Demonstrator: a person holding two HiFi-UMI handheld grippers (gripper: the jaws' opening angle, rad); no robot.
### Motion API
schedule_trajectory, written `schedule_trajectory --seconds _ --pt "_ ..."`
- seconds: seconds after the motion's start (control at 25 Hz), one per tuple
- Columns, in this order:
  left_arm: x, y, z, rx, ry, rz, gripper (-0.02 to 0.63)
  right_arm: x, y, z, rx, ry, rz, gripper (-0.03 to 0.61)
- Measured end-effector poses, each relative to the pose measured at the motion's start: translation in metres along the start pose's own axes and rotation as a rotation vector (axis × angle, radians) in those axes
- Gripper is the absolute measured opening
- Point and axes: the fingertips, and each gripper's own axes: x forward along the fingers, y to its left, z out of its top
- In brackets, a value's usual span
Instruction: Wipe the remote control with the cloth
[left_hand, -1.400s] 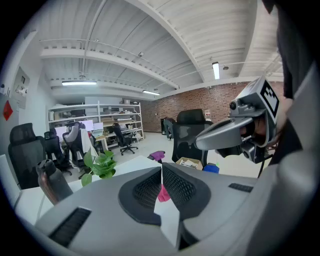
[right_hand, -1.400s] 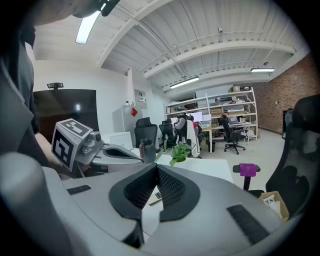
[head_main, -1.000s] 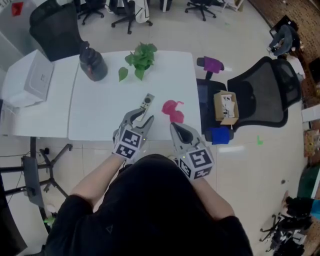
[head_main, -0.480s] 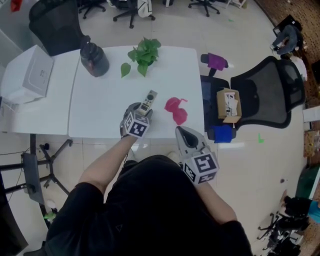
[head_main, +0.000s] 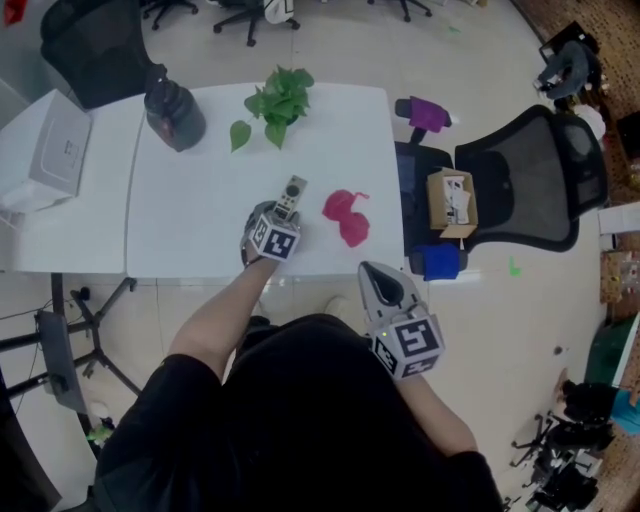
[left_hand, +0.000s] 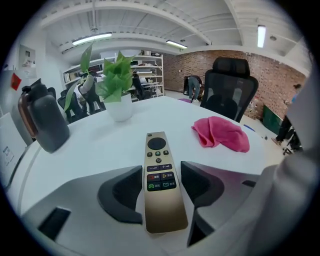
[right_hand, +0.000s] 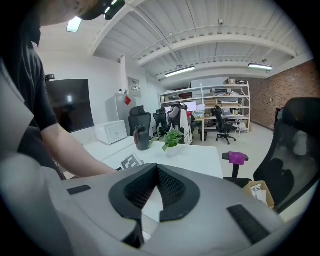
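A gold remote control (head_main: 290, 194) (left_hand: 160, 180) lies on the white table (head_main: 200, 220), its buttons up. My left gripper (head_main: 272, 216) (left_hand: 161, 174) points down over the remote's near end. Its jaws have just been opening and stand open, one on each side of the remote, and the pads do not press on it. A crumpled pink cloth (head_main: 345, 215) (left_hand: 222, 134) lies on the table to the right of the remote. My right gripper (head_main: 374, 270) (right_hand: 156, 169) hangs shut and empty off the table's near edge, apart from the cloth.
A potted plant (head_main: 275, 100) and a dark jug (head_main: 172, 115) stand at the table's far side. A white box (head_main: 60, 150) sits on the left table. A black office chair (head_main: 530, 190) carrying a cardboard box (head_main: 450, 200) stands right of the table.
My left gripper has gone forward and down onto the table, over the remote's near end. My right gripper has drawn back a little from the table edge.
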Motion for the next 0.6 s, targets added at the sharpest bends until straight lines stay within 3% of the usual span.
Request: schedule_trajectory --seconds 0.6 --pt "-0.0007 0.0001 0.0013 -0.011 -0.014 -0.045 0.213 0.0011 -0.0069 0.0022 0.0 -0.003 -0.008 0.009"
